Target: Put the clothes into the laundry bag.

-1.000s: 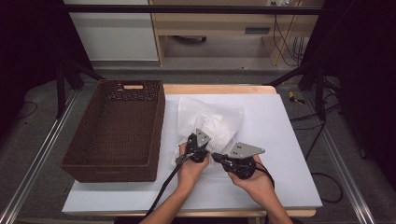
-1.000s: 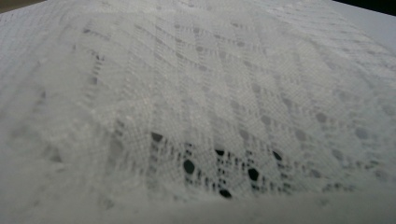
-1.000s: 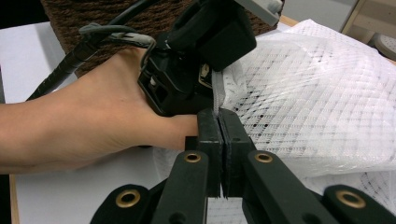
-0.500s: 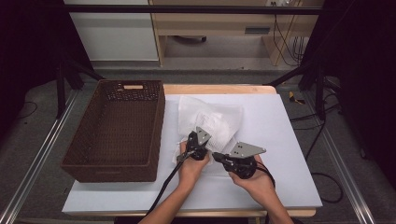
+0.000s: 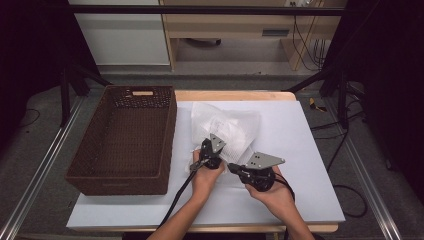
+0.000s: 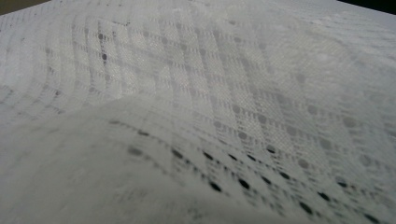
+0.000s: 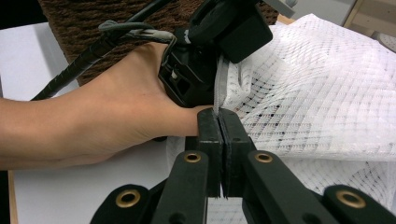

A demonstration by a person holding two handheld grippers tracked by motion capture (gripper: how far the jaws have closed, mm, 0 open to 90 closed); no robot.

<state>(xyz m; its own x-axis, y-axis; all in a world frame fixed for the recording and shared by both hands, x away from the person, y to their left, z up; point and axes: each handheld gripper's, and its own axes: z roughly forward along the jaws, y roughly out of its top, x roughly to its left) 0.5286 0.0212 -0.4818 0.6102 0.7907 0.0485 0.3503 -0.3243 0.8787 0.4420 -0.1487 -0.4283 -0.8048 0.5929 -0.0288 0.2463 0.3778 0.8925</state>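
Note:
A white mesh cloth (image 5: pixel 227 125) lies crumpled on the white table top, right of the basket. My left gripper (image 5: pixel 206 149) sits at the cloth's near edge. Mesh (image 6: pixel 210 93) drapes right across its camera and hides its jaws. In the right gripper view the left gripper (image 7: pixel 219 70) has a fold of the cloth (image 7: pixel 317 84) running up into it, so it looks shut on the cloth. My right gripper (image 7: pixel 218 114) is shut, and a thin strip of the cloth's edge is pinched between its tips. It points left toward the left hand (image 7: pixel 116 112), close beside it.
A dark brown wicker basket (image 5: pixel 170 135) stands along the table's left side, with nothing seen inside it. The table's right edge (image 5: pixel 320 150) and front strip are bare white. Cables trail from both grippers toward the front edge.

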